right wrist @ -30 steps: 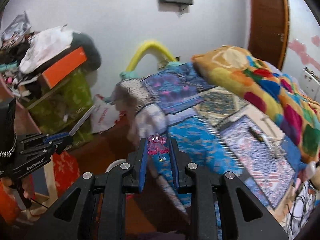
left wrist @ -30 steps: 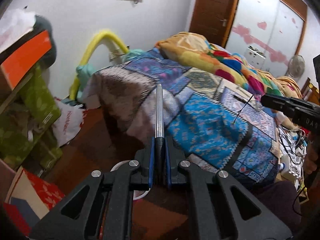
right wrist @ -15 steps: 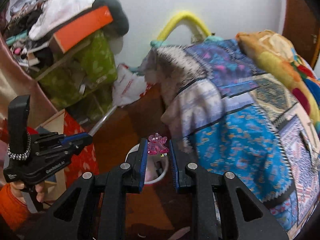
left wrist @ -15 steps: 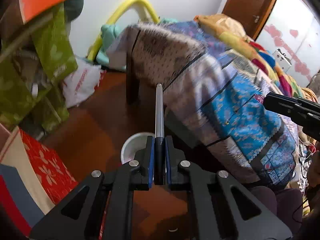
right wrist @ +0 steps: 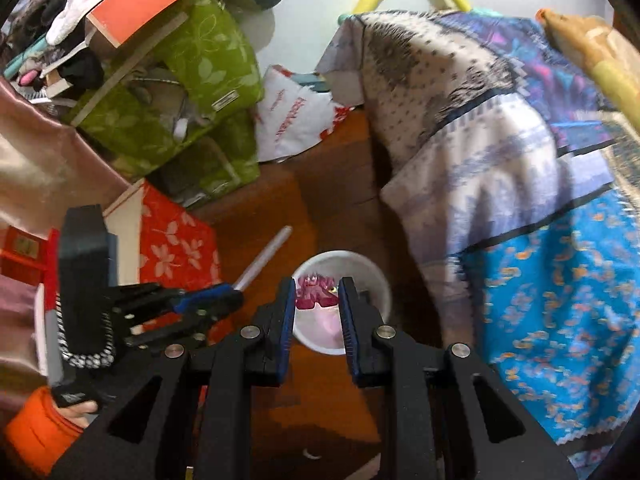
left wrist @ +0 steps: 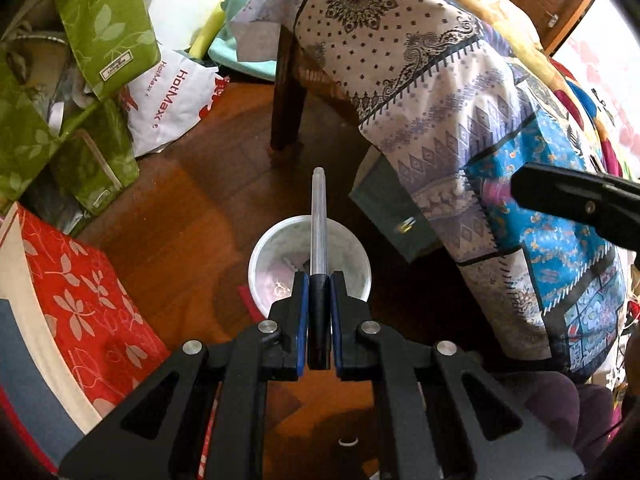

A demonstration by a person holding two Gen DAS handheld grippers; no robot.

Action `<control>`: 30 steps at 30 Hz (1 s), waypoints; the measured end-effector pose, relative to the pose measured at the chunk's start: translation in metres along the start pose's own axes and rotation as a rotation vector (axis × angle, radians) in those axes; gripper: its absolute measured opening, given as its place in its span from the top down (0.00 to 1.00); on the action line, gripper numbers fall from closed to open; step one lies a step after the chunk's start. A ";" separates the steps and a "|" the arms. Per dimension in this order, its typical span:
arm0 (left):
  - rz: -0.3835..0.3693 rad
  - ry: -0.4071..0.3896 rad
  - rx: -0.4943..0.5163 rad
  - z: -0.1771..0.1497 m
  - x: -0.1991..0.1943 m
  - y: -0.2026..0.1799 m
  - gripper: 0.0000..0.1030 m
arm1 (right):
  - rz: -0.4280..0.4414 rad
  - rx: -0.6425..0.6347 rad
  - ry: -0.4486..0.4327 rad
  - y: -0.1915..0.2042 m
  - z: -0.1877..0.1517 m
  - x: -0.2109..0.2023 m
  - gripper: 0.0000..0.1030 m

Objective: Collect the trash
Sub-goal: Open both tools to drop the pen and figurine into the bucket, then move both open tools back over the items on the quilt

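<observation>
Left gripper (left wrist: 319, 322): clamped on the dark end of a pen (left wrist: 319, 236), pointing steeply down.
Pen: light, stiff, smooth plastic; clear barrel sticks out toward 12 o'clock past the pads, across the mouth of the cup (left wrist: 262, 258); likely to pivot in so narrow a hold, so the grip by the dark cap end close to the pads looks right; should drop cleanly once released.
Right gripper (right wrist: 317, 308): closed on a small pink toy (right wrist: 316, 292), pads pressing it from 9 and 3 o'clock.
Toy: tiny, light, probably hard translucent plastic with thin limbs; easy to flick away; held across its body, the widest part.
Cup, right view (right wrist: 374, 280): white, open, upright on the brown floor (left wrist: 192, 208), just beyond both sets of fingertips; some scraps already lying inside; thin-walled and light by the look, easy to knock over.
Further out: bed with patterned cover (left wrist: 500, 128) from 12 to 3 o'clock, red flowered box (left wrist: 80, 300) at 9, white shopping bag (left wrist: 168, 104) and green bags (left wrist: 104, 24) at 11.
Change from a second ago: both views now tipped down to the floor instead of across the bed; cup grown from a sliver at the fingertips to a full circle; both grips unchanged.
</observation>
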State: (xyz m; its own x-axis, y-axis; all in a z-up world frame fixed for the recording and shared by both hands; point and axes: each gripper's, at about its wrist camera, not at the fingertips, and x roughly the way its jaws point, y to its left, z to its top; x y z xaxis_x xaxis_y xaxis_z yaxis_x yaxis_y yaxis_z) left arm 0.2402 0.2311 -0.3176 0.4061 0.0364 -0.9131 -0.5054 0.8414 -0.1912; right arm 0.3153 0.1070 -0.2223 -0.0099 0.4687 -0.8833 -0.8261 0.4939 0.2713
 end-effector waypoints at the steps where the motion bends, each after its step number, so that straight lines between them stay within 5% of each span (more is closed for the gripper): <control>1: -0.001 0.002 -0.001 0.002 0.001 0.000 0.91 | 0.000 0.004 0.017 -0.001 0.001 0.004 0.75; 4: 0.000 0.002 0.007 0.007 0.005 -0.005 0.91 | -0.012 0.019 0.025 -0.003 0.003 0.008 0.63; 11: 0.014 -0.027 0.013 0.021 0.010 -0.014 0.89 | -0.022 0.050 0.028 -0.017 0.000 0.007 0.63; 15: 0.048 -0.001 -0.025 0.025 0.017 -0.012 0.60 | -0.050 0.040 0.024 -0.020 -0.005 0.001 0.63; 30: 0.067 -0.092 0.073 0.011 -0.057 -0.043 0.60 | -0.114 0.004 -0.057 -0.020 -0.027 -0.051 0.63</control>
State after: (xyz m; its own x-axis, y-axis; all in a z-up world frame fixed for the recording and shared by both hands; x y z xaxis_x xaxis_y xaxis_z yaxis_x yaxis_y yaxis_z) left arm 0.2473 0.1987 -0.2528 0.4430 0.1407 -0.8854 -0.4782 0.8724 -0.1006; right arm 0.3173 0.0532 -0.1929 0.1157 0.4499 -0.8855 -0.8180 0.5489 0.1720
